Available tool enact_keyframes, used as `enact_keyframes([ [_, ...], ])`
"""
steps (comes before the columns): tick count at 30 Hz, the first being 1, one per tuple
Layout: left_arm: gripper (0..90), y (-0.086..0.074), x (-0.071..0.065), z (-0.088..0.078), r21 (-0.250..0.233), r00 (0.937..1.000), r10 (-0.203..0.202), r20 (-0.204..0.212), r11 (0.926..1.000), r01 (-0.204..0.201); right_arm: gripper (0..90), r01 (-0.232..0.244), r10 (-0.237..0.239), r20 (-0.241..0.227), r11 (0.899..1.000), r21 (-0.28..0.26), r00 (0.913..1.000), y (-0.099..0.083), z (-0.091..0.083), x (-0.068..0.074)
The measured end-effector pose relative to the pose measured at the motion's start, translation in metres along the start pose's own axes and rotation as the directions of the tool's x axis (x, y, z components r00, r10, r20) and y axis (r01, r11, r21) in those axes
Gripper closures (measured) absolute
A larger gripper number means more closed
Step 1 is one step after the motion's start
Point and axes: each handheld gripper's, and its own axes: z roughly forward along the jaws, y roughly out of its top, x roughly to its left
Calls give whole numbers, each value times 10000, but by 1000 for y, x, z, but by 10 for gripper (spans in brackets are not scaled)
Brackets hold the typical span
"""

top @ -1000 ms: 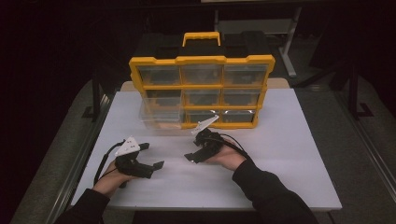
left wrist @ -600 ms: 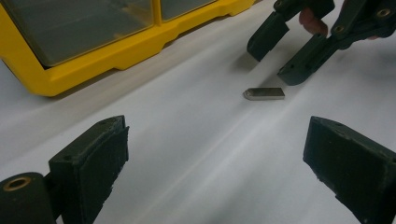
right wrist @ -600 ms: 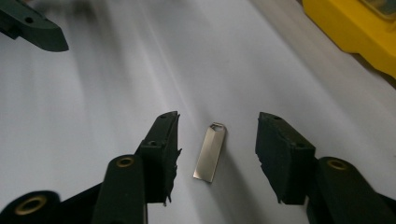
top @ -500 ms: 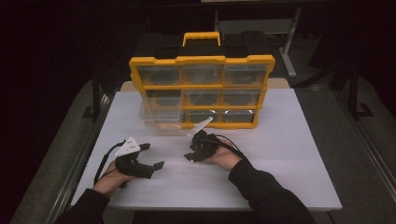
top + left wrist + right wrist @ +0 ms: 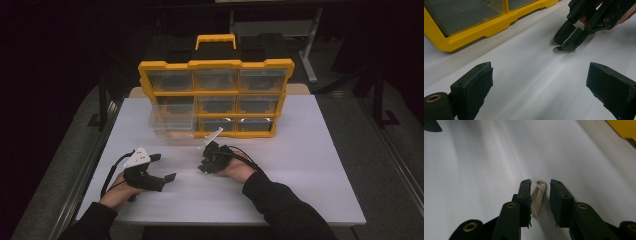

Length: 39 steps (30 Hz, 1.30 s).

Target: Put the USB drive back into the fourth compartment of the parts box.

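The right gripper [image 5: 207, 162] has shifted leftward, jaws narrowly straddling a small metal piece [image 5: 538, 197]; left gripper [image 5: 162, 167] rests wide-jawed

Bare white table [image 5: 310, 170] right and front of both hands; yellow drawer organizer [image 5: 216, 97] blocks rear; clear pulled-out drawer [image 5: 172, 122] juts forward.

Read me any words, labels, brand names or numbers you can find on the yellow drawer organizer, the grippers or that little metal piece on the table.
No readable text anywhere.
Yellow drawer organizer: no label or brand shows on its frame or clear drawers.
Small metal piece: plain surface, no marking visible.
Left gripper and right gripper: bare black parts, nothing printed.
White table: unmarked.
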Motion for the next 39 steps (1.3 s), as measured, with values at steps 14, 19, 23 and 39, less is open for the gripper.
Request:
enact_keyframes([
  [14,65,0,-1,1,28,10000,18,34,10000,-18,769,10,-16,189,9996,276,9998,0,1,3],
  [19,66,0,-1,1,48,10000,54,29,10000,-54,775,-83,74,238,9993,352,9997,1,2,4],
  [23,67,0,-1,1,63,10000,70,35,10000,-70,780,-77,69,227,9993,359,9997,1,2,4],
  [39,68,0,-2,1,103,9998,169,62,9998,-170,780,139,-139,-17,9994,329,9999,3,-7,2],
])
